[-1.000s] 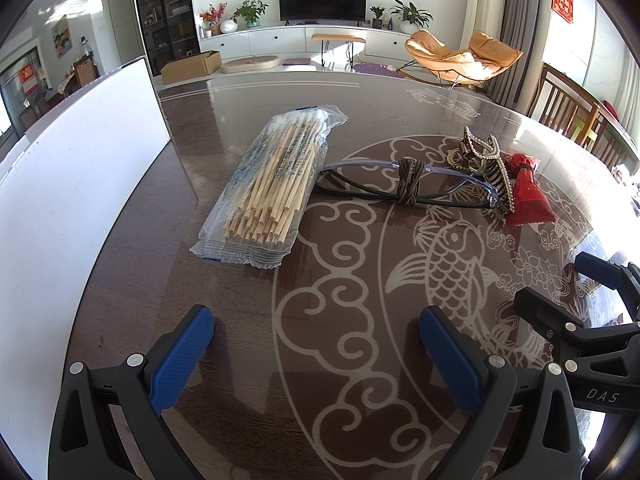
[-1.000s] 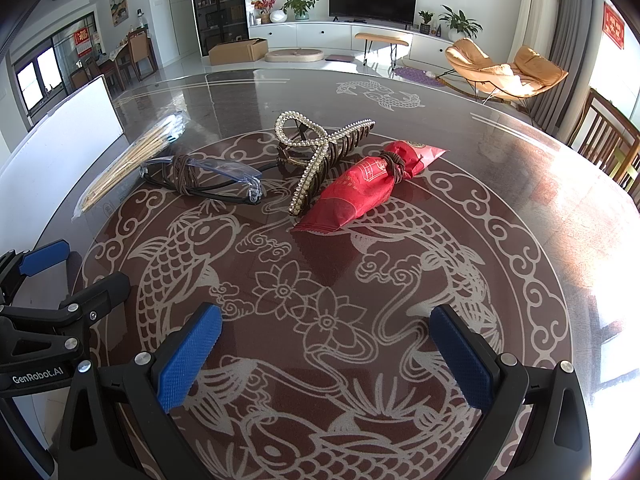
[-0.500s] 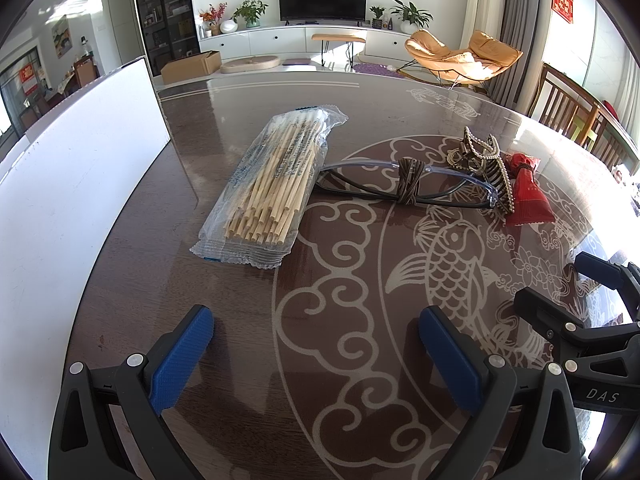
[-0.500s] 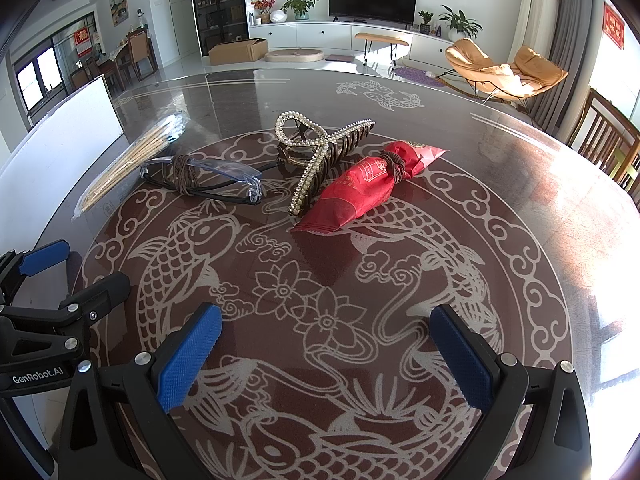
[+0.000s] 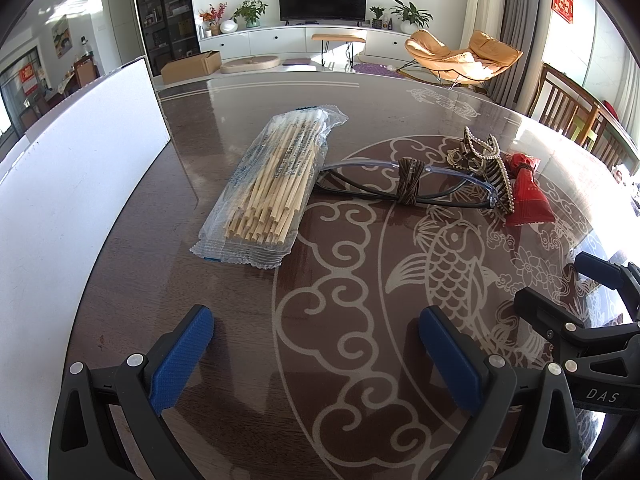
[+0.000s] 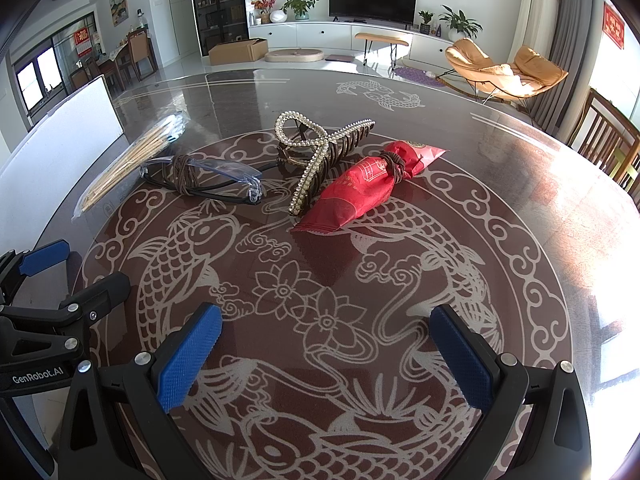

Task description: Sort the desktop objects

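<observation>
Both hand-held grippers hover wide and empty over the surface (image 6: 500, 168): the left hand-held gripper (image 5: 316, 344) at the bottom of its view, the right hand-held gripper (image 6: 326, 344) likewise. Centre frame in the left view, the chopstick pack (image 5: 272, 184) lies just left of the glasses (image 5: 404, 184). In the right view the hair claw (image 6: 320, 152) touches the red packet (image 6: 360, 192), upper centre.

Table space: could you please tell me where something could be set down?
The table is bare between both open grippers and the row of items, and beyond it. It is crowded where chopsticks, glasses, hair claw and red packet lie.
</observation>
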